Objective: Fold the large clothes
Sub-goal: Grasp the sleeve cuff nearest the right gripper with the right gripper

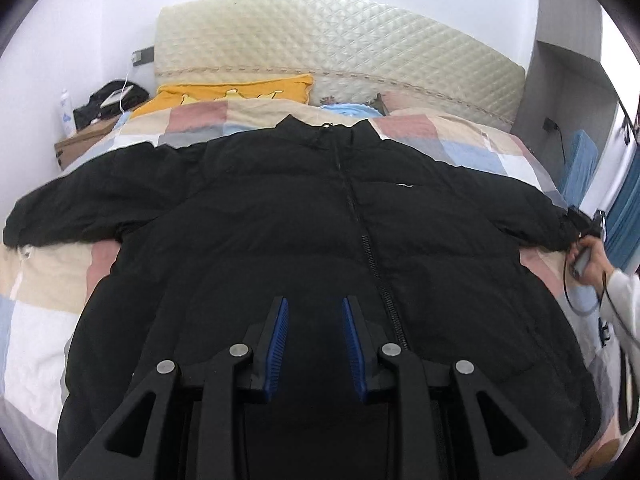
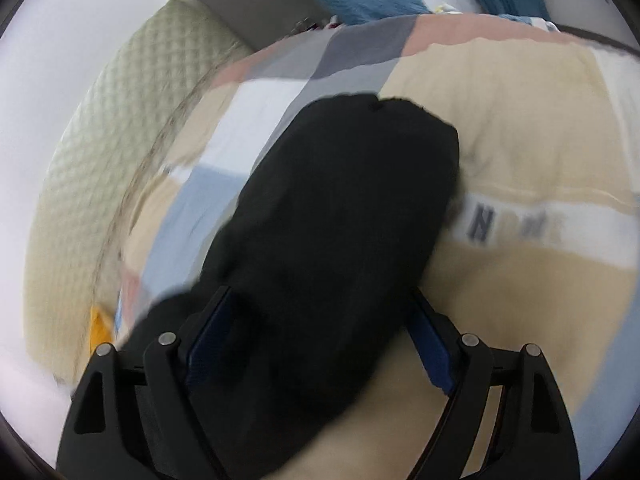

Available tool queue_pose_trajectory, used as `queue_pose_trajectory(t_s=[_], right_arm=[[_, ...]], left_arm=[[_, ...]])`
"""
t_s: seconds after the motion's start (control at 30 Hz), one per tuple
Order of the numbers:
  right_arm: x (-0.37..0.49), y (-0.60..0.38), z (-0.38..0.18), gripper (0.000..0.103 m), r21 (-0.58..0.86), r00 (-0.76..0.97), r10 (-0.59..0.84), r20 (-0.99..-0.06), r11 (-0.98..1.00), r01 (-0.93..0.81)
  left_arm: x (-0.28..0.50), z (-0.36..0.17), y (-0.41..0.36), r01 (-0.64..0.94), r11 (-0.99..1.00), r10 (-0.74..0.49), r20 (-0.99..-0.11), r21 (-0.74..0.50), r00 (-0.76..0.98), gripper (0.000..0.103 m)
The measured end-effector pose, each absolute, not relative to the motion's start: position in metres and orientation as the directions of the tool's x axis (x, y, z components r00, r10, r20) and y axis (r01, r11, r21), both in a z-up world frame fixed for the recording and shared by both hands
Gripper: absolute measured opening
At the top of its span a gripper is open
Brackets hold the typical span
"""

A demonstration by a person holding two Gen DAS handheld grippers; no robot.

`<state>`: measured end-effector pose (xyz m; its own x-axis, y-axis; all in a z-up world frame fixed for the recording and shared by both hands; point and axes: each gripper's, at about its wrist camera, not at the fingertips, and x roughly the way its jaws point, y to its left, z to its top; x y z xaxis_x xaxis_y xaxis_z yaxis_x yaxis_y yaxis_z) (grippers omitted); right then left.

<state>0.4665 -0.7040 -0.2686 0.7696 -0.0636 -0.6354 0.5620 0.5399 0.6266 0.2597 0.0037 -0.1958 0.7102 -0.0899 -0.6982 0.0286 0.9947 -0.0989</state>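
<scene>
Black jacket [image 1: 280, 216] lies spread under the parted left gripper [image 1: 315, 344].

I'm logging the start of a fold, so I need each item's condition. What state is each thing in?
Black jacket: spread flat on the bed, front up, zipped, both sleeves out sideways.
Right sleeve: lies between the right tool's fingers; the blurred picture doesn't show whether they pinch it.
Left tool: open, holding nothing, above the jacket's lower front.
Right tool: fingers wide apart around the sleeve.
Checked quilt: spread under the jacket.
</scene>
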Motion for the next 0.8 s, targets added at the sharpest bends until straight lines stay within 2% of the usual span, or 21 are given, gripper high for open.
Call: queue_pose_trajectory(t_s=[0.17, 0.33, 0.37, 0.4, 0.5, 0.6, 0.8], right_arm=[[0.479, -0.730, -0.277, 0.086, 0.690, 0.810, -0.138, -0.570, 0.455, 0.563], [0.491, -0.726, -0.271, 0.084, 0.613, 0.798, -0.167, -0.579, 0.557, 0.561], [0.492, -0.726, -0.269, 0.074, 0.606, 0.797, -0.168, -0.581, 0.565, 0.560], [0.492, -0.727, -0.265, 0.053, 0.595, 0.793, -0.175, -0.584, 0.572, 0.565], [0.488, -0.728, -0.243, 0.019, 0.550, 0.804, -0.213, -0.556, 0.631, 0.547], [0.478, -0.721, -0.214, 0.013, 0.467, 0.800, -0.330, -0.500, 0.676, 0.570], [0.461, -0.735, -0.177, 0.012, 0.431, 0.769, -0.411, -0.490, 0.652, 0.624]], left_arm=[[0.274, -0.198, -0.004, 0.039, 0.993, -0.104, -0.697, -0.109, 0.709, 0.028], [0.281, -0.203, 0.000, 0.027, 0.993, -0.103, -0.706, -0.118, 0.700, 0.028], [0.281, -0.205, 0.001, 0.025, 0.991, -0.111, -0.713, -0.130, 0.692, 0.028], [0.282, -0.206, 0.002, 0.023, 0.991, -0.114, -0.718, -0.135, 0.687, 0.028], [0.282, -0.206, 0.001, 0.023, 0.991, -0.112, -0.722, -0.132, 0.682, 0.028], [0.279, -0.205, 0.000, 0.022, 0.994, -0.096, -0.720, -0.111, 0.687, 0.028], [0.277, -0.199, 0.007, 0.016, 0.991, -0.104, -0.705, -0.130, 0.702, 0.028]])
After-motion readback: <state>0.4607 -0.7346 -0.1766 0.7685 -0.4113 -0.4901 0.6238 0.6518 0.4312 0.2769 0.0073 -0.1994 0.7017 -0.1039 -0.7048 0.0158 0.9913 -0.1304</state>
